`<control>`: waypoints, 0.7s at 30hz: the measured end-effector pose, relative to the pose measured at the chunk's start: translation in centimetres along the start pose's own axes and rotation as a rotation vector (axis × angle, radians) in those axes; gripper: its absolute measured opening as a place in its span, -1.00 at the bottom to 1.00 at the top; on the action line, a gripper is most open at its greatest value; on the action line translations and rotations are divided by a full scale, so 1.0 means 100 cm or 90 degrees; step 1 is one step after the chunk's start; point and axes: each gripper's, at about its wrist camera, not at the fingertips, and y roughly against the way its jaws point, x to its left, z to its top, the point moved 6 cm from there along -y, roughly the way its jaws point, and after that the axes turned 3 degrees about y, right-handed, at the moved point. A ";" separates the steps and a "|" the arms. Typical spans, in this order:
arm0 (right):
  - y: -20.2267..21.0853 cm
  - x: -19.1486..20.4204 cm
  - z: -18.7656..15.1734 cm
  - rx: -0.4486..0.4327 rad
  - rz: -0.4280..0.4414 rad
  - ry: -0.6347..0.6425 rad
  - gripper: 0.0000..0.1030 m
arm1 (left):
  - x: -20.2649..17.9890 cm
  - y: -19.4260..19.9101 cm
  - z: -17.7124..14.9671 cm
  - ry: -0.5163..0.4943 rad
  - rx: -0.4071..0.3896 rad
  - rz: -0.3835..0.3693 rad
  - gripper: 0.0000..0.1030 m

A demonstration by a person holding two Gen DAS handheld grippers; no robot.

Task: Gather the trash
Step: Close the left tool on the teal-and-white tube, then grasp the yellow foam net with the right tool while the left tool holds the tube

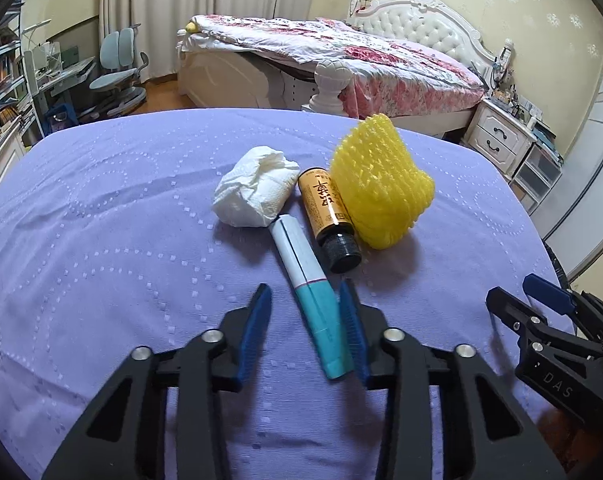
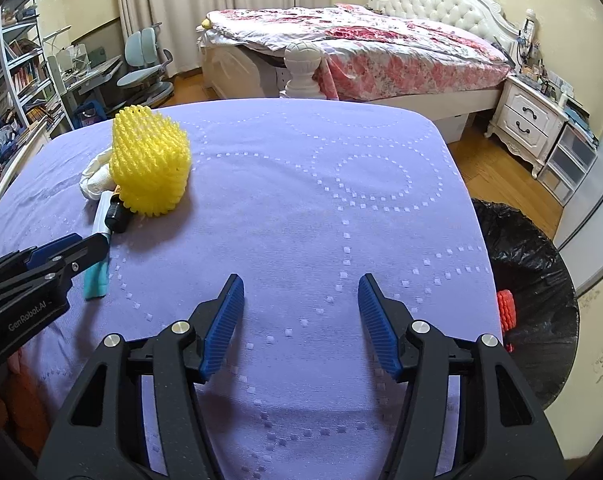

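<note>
A white and teal tube (image 1: 309,288) lies on the purple cloth between the open fingers of my left gripper (image 1: 305,304); the right pad (image 1: 351,328) is next to it. Beyond it lie a crumpled white tissue (image 1: 255,192), a brown bottle with a black cap (image 1: 329,216) and a yellow foam net (image 1: 379,184). My right gripper (image 2: 301,312) is open and empty over bare cloth. In the right wrist view the yellow net (image 2: 151,164), the bottle (image 2: 117,212), the tube (image 2: 97,276) and my left gripper (image 2: 77,246) are at the left.
A bin lined with a black bag (image 2: 533,280) stands by the table's right edge, with an orange-red foam net (image 2: 507,312) inside. The purple-clothed table (image 2: 301,184) has a bed (image 2: 361,40), a nightstand (image 2: 529,120) and a desk chair (image 2: 145,64) beyond it.
</note>
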 end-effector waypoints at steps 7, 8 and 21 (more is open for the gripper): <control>0.001 0.002 -0.001 -0.001 0.002 0.002 0.13 | 0.018 0.004 -0.002 0.011 0.005 -0.042 -0.82; 0.001 0.003 -0.001 0.000 0.002 0.004 0.13 | 0.021 0.006 -0.004 0.009 0.004 -0.041 -0.82; -0.002 0.046 0.003 0.004 0.027 0.054 0.13 | 0.053 0.019 -0.007 0.028 -0.006 -0.013 -0.84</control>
